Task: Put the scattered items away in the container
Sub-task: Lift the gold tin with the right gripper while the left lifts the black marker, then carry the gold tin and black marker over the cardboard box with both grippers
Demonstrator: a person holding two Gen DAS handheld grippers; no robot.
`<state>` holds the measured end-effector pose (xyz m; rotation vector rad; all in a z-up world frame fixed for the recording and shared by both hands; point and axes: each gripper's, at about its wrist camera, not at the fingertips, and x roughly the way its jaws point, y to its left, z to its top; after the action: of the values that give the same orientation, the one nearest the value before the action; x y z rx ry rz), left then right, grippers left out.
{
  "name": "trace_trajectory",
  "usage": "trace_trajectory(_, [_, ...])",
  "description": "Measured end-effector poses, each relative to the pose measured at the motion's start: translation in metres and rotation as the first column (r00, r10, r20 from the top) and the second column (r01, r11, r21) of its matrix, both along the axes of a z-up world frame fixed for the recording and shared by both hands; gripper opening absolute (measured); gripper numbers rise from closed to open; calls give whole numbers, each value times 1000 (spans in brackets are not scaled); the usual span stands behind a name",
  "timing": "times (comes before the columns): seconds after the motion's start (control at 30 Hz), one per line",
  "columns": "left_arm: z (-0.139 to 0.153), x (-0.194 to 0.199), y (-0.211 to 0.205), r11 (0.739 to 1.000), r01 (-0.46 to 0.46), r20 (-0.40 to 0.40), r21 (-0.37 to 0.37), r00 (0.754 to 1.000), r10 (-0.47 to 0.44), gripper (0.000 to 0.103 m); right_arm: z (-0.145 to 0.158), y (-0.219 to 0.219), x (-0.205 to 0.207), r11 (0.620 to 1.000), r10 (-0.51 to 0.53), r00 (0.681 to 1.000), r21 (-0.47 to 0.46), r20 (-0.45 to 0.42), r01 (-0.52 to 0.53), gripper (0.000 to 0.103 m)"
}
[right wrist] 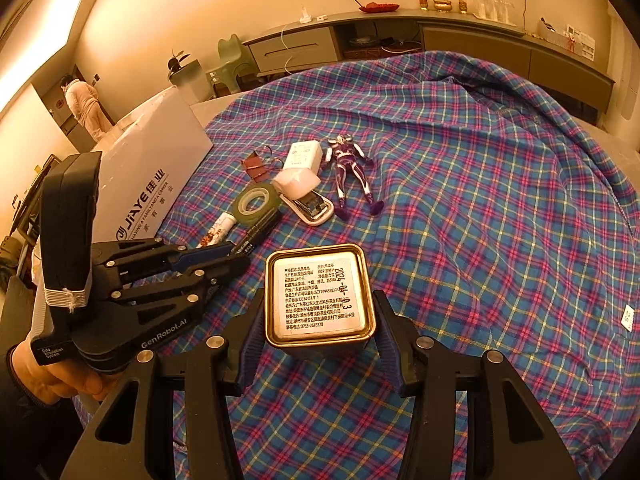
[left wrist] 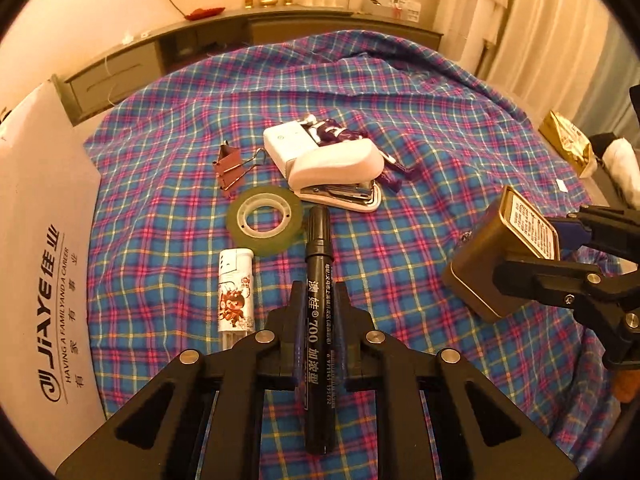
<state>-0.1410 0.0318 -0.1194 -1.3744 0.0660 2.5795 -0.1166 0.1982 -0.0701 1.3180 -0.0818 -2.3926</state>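
My left gripper (left wrist: 319, 300) is shut on a black marker (left wrist: 318, 320), which points away toward a tape roll (left wrist: 265, 225). My right gripper (right wrist: 320, 312) is shut on a gold tin (right wrist: 320, 296) with a white label; the tin also shows at the right of the left wrist view (left wrist: 500, 252). On the plaid cloth (left wrist: 400, 120) lie a lighter (left wrist: 236, 292), a binder clip (left wrist: 232, 166), a white stapler (left wrist: 340, 176), a white charger (left wrist: 288, 144) and a purple figure (right wrist: 352, 168). A white cardboard box (left wrist: 40, 240) stands at the left.
A long low cabinet (right wrist: 400, 40) runs along the far wall. A gold bag (left wrist: 568, 144) lies at the right edge of the cloth. A person (right wrist: 84, 104) stands far off at the left. A small white tag (right wrist: 629, 316) lies on the cloth at the right.
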Motion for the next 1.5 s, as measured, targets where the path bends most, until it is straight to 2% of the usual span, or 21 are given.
trace_trajectory(0.77, [81, 45, -11, 997, 17, -125, 77, 992, -7, 13, 43, -22, 29, 1000, 19, 996, 13, -84, -18, 51])
trace_trajectory(1.5, [148, 99, -54, 987, 12, -246, 163, 969, 29, 13, 93, -65, 71, 999, 26, 983, -28, -183, -31, 51])
